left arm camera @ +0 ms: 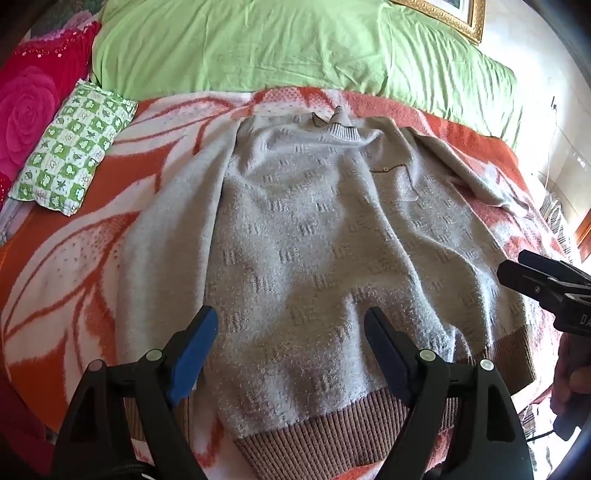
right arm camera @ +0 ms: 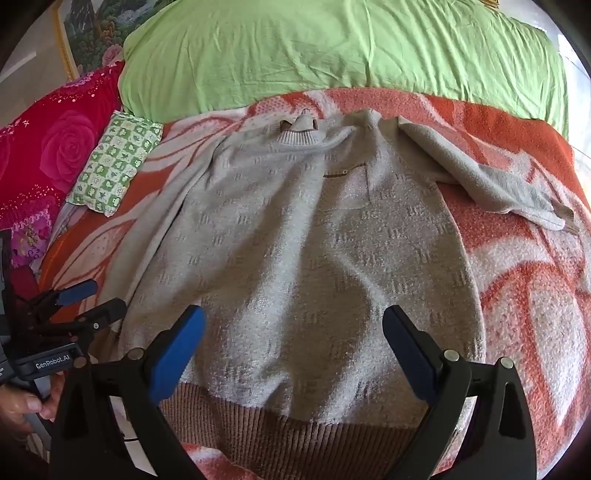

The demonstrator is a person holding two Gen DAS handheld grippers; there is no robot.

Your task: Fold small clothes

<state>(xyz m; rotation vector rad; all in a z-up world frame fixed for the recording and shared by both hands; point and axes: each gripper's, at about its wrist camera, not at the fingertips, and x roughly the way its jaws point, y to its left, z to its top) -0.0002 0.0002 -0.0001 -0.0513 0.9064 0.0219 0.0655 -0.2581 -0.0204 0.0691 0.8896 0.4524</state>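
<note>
Bed: covered by an orange-and-white flowered blanket (left arm camera: 74, 266), with a green sheet (left arm camera: 258, 48) beyond.
Pillows: a red rose-patterned one (right arm camera: 62, 155) and a small green-checked one (left arm camera: 74, 147) are seen at the left.
Wall: a gilt-framed picture (left arm camera: 465, 14) is hung.
Light: bright daylight.

Your pale grey knitted sweater (right arm camera: 295, 258) lies flat on the orange-and-white floral blanket (right arm camera: 517, 295), collar far, hem near; the green checked small pillow (right arm camera: 114, 162) sits left, the green sheet (right arm camera: 332, 48) beyond
</note>
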